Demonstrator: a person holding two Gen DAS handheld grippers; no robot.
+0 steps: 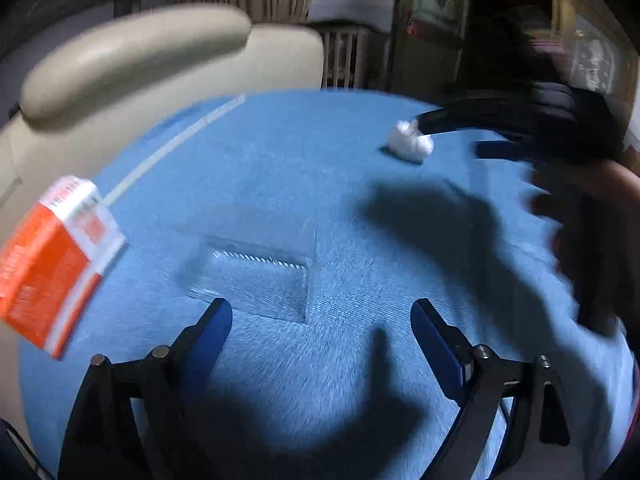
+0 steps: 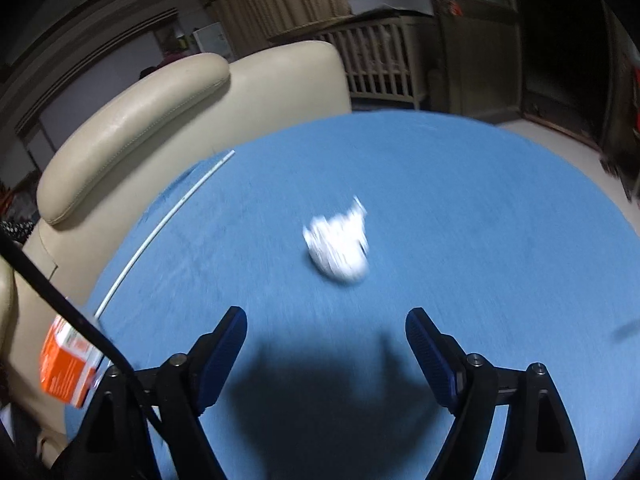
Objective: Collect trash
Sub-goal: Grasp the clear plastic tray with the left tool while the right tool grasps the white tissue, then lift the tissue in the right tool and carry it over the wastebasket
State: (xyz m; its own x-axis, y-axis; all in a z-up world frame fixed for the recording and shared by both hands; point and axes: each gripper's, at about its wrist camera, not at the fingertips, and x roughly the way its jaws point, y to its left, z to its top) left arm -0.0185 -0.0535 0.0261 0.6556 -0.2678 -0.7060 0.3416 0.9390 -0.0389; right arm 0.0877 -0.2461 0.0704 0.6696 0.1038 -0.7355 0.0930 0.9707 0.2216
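A crumpled white paper ball [image 1: 410, 142] [image 2: 338, 248] lies on the blue tablecloth [image 1: 304, 184]. My right gripper [image 2: 326, 316] is open just short of it, with nothing between its fingers; in the left wrist view that right gripper [image 1: 452, 136] is a dark blur with one finger at the ball. My left gripper [image 1: 320, 312] is open and empty above a clear plastic wrapper [image 1: 256, 280] that lies flat on the cloth. An orange and white box [image 1: 52, 264] [image 2: 66, 372] sits tilted and blurred at the table's left edge, clear of both grippers.
A thin white stick [image 1: 172, 148] [image 2: 160, 232] lies along the table's far left rim. A cream padded chair [image 1: 132, 52] [image 2: 132, 120] stands right behind that edge. A black cable [image 2: 60, 300] crosses the lower left. A person's hand [image 1: 592, 208] holds the right gripper.
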